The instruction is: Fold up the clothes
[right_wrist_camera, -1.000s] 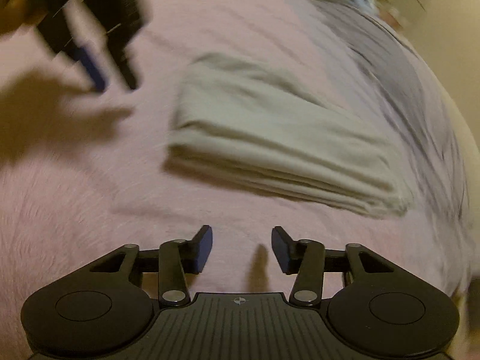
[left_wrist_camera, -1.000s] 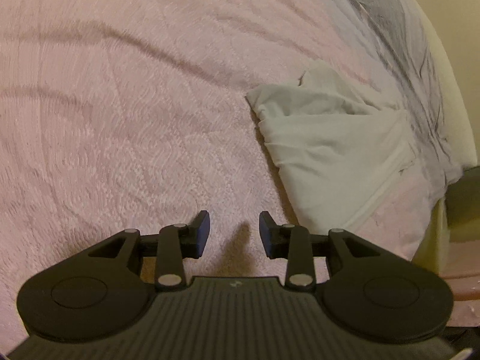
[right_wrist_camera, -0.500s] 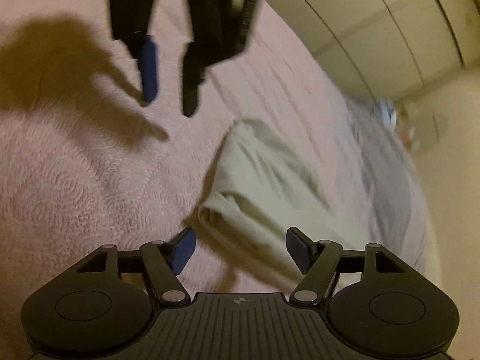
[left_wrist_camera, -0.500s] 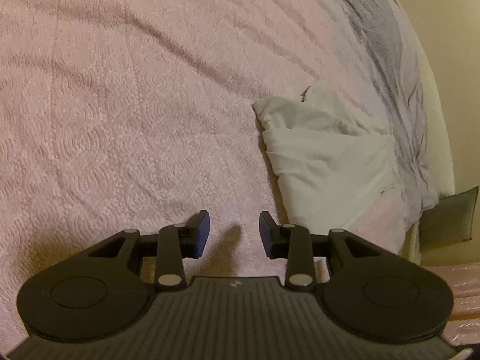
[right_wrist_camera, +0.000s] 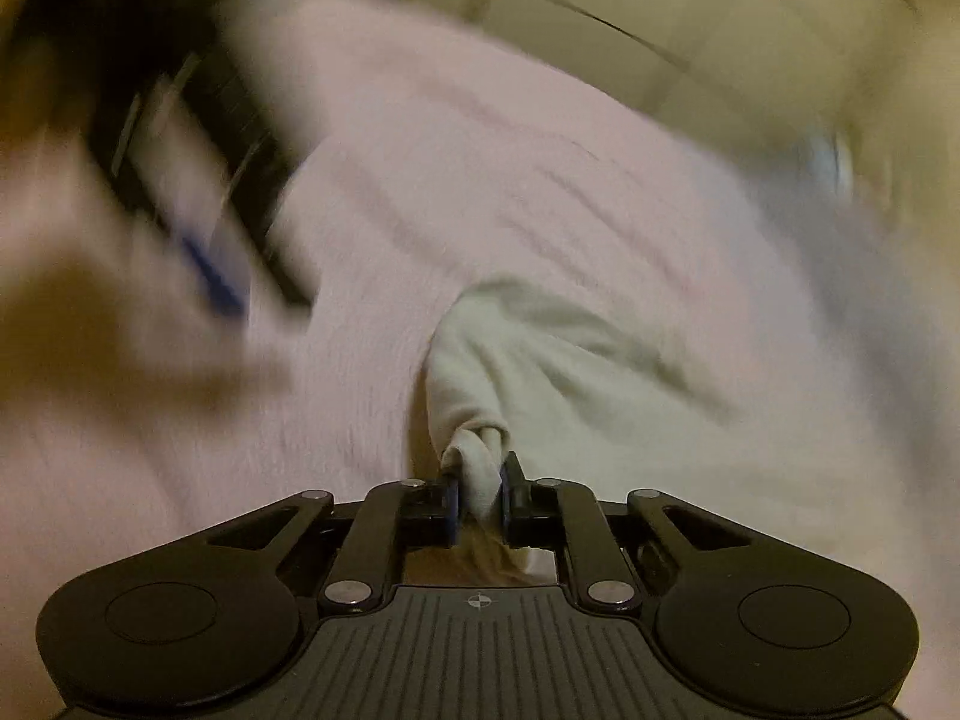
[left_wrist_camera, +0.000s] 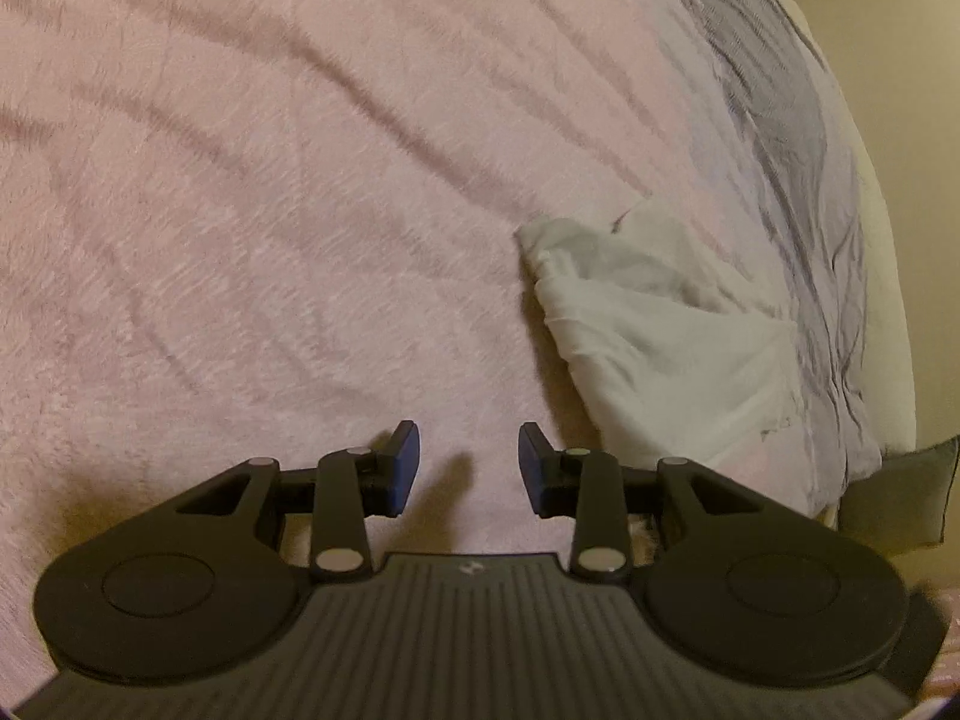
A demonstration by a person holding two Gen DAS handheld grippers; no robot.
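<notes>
Pink bedspread [left_wrist_camera: 288,192] lies under both your grippers: your right gripper [right_wrist_camera: 478,495] has its fingers clamped on a bunched corner of the one white garment [left_wrist_camera: 654,336], while your left gripper [left_wrist_camera: 468,468] hangs with fingers apart, holding nothing, just beside that cloth. With only a small pinch held, a quick pull could slip the corner free or drag the folded layers open. I count two grippers, one garment and one grey blanket [left_wrist_camera: 792,138].

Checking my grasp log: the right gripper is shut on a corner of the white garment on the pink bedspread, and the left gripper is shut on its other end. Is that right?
Not quite. The left gripper is open and holds nothing, over the pink bedspread beside the white garment, as the left wrist view shows. The right gripper is shut on a corner of the garment, as you said.
</notes>
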